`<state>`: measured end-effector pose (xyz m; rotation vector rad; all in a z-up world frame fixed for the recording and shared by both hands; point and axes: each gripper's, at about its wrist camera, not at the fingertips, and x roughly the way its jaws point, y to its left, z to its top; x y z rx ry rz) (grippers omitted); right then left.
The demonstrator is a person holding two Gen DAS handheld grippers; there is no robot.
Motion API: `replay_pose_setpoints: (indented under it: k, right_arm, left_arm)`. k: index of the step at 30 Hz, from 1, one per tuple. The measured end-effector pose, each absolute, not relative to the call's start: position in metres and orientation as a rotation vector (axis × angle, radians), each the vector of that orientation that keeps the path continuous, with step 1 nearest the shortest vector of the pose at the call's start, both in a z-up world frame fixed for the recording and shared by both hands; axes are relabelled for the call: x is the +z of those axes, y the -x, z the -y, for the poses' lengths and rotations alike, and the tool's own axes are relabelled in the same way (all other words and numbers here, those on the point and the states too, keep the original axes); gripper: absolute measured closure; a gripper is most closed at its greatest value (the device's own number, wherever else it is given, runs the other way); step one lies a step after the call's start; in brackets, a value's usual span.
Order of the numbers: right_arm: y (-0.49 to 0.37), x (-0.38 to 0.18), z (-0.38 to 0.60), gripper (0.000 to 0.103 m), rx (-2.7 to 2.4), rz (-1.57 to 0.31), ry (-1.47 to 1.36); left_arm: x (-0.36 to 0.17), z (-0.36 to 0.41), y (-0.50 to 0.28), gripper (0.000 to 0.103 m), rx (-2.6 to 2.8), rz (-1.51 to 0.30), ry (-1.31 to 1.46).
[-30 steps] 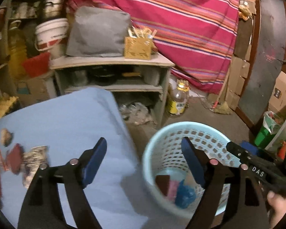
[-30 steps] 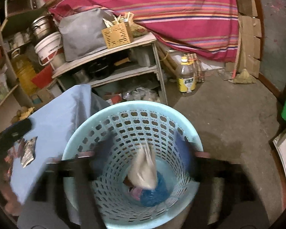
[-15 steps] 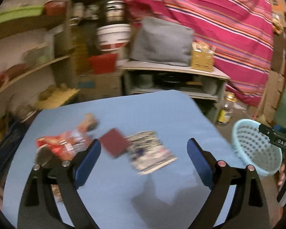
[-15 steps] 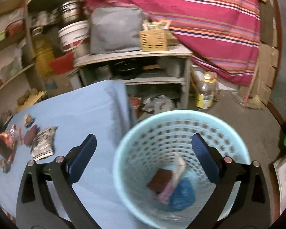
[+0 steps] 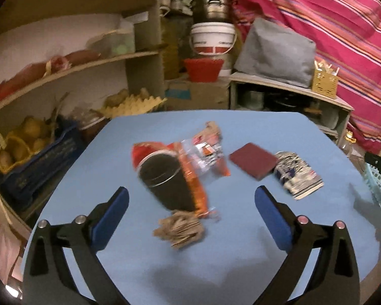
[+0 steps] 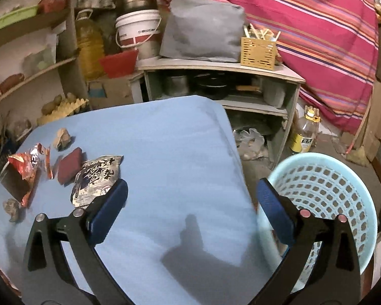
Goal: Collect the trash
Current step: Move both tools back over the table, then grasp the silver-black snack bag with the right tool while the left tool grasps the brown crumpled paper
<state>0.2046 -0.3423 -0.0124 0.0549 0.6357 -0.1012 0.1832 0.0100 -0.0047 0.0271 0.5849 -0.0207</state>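
Blue-padded left gripper [image 5: 191,203]: jaws just opened wide, nothing between, over the blue table [image 5: 241,254]. Right gripper [image 6: 191,203]: likewise wide, empty, at the table's right edge. Trash mid-table: black cup [image 5: 165,180], red wrapper [image 5: 203,152], maroon packet [image 5: 252,160], printed wrapper [image 5: 297,175], brown paper wad [image 5: 181,231]. Pale blue basket [image 6: 325,190] off the right edge.

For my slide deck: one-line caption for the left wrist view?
Open left gripper above a blue table strewn with crumpled paper, a black cup and snack wrappers.
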Motion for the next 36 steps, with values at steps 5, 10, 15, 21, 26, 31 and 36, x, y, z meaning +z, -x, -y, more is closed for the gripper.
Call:
replay_pose_setpoints:
  k: [5,10,15,21,26,31,36]
  right_arm:
    - [-0.216,-0.019,0.326,0.005,-0.096,-0.638,-0.068]
    - [-0.228,-0.022,0.31,0.005,-0.088,-0.641,-0.049]
    - [-0.235,-0.024,0.3,0.005,-0.094,-0.644,-0.045]
    - [-0.242,-0.029,0.295,0.005,-0.094,-0.66,-0.062]
    - [-0.247,-0.032,0.291,0.005,-0.089,-0.67,-0.065]
    - [-0.251,-0.037,0.283,0.005,-0.092,-0.685,-0.027]
    - [-0.256,-0.039,0.278,0.005,-0.088,-0.687,-0.014]
  left_arm:
    - [-0.017,-0.036,-0.185,0.005,0.011,-0.599,0.011]
    - [-0.033,-0.058,-0.188,0.005,0.03,-0.652,0.09]
    - [-0.042,-0.066,-0.191,0.005,0.024,-0.684,0.099]
    - [-0.052,-0.074,-0.197,0.005,0.016,-0.732,0.141]
    - [-0.057,-0.072,-0.196,0.005,0.005,-0.745,0.115]
    - [-0.068,-0.061,-0.197,0.005,-0.032,-0.777,0.062]
    - [-0.067,-0.054,-0.203,0.006,-0.071,-0.776,0.063]
